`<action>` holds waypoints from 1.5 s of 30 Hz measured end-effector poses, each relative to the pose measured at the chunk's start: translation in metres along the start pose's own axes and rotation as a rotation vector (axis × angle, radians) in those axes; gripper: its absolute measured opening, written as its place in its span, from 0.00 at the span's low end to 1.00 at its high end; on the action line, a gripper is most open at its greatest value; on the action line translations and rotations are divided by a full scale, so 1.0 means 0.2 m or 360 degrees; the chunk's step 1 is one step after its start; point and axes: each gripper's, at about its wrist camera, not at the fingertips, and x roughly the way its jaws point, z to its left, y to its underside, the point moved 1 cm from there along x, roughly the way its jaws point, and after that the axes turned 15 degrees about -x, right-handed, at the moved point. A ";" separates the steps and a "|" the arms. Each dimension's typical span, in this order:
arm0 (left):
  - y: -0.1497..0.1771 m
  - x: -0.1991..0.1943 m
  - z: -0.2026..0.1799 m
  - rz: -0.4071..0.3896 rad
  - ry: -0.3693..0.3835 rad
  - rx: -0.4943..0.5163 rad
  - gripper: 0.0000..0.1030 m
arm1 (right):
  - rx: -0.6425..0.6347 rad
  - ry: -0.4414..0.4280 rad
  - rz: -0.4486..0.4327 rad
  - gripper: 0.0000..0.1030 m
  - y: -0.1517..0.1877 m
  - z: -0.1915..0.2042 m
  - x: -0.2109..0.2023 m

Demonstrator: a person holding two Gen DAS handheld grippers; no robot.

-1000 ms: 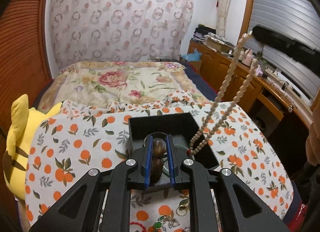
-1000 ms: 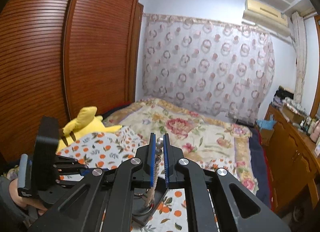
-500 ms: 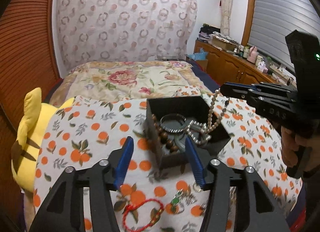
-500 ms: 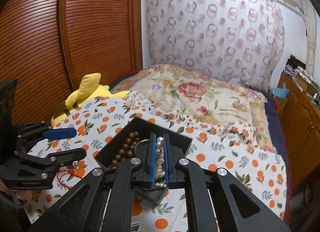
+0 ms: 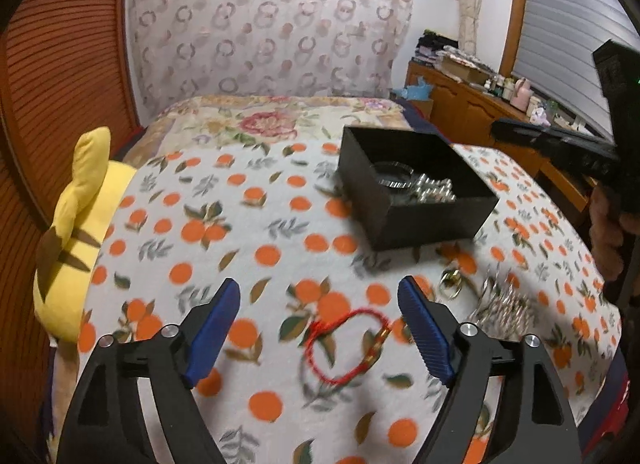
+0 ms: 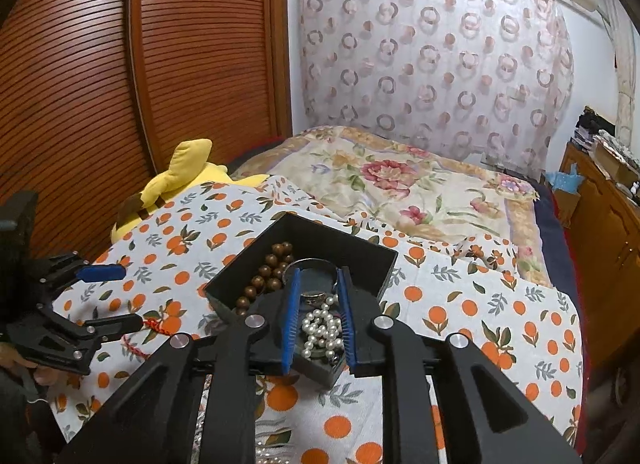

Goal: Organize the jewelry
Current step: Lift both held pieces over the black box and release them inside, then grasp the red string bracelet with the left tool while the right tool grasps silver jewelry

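The black box (image 6: 352, 252) sits on the orange-print blanket (image 5: 256, 232), and everything else lies around it; the left gripper (image 5: 320, 324) has pulled back from the box since a moment ago and now hangs in front of it, fingers spread wide and holding nothing, with the red string bracelet (image 5: 344, 344) on the blanket between them; a gold ring (image 5: 452, 284) and a blurred silvery chain (image 5: 504, 304) lie just in front of the box too. The right gripper (image 6: 318, 316) has let go; its fingers, pinched tight on the pearls half a second ago, now stand partly open above the box's near corner, gripping nothing as far as I can tell. Inside the box the pearl necklace (image 6: 320, 332) lies heaped at the near corner, beside a bangle (image 6: 312, 272) and brown wooden beads (image 6: 268, 272). A yellow plush toy (image 6: 176, 179) lies well left of the box.
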 end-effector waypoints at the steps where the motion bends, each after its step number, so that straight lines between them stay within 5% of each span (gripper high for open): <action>1: 0.01 0.01 0.01 0.0010 -0.0015 0.0000 0.78 | 0.0007 -0.0005 -0.0006 0.20 0.01 0.00 -0.01; 21: 0.13 0.07 0.14 0.0135 -0.0058 -0.0058 0.78 | -0.0008 -0.0080 0.0083 0.21 0.34 0.27 -0.16; 35: 0.14 0.07 0.14 0.0121 -0.0026 -0.0057 0.51 | -0.0071 -0.0252 0.0195 0.27 0.47 0.47 -0.11; 38: 0.14 0.07 0.14 0.0118 -0.0028 -0.0067 0.48 | -0.0112 -0.0284 0.0202 0.35 0.46 0.53 -0.09; 45: 0.14 0.07 0.15 0.0116 -0.0036 -0.0064 0.46 | -0.0287 -0.0252 0.0276 0.35 0.43 0.64 -0.02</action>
